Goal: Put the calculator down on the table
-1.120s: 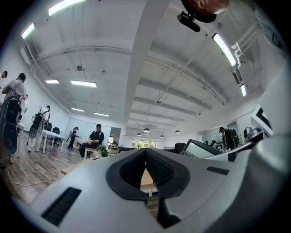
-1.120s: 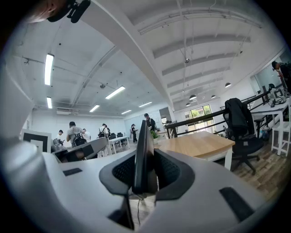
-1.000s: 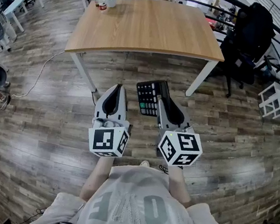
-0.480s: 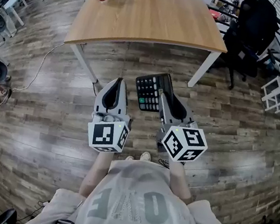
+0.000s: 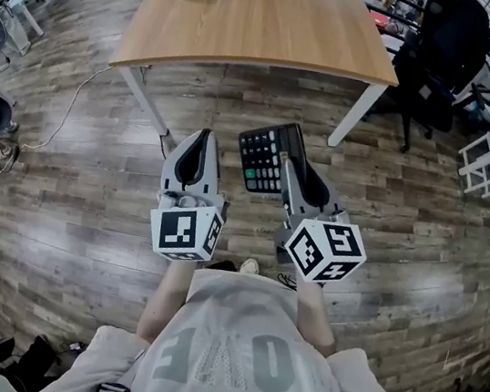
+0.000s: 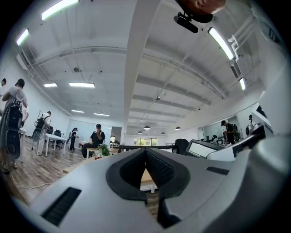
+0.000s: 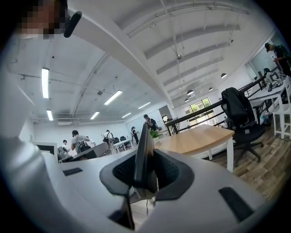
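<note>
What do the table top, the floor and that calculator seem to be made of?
Table top: pale wood or wood-look laminate, matte; faint grain shows.
Floor: grey-brown planks, wood or vinyl, slight sheen.
Calculator: probably black plastic, matte, with moulded keys.

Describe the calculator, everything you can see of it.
The calculator is a dark, flat slab, its key face turned up toward the head camera: rows of black keys, some green. It hangs over the wooden floor, short of the table. The right gripper clamps its right edge; in that gripper's view it shows edge-on between the jaws. Nothing else touches it.
</note>
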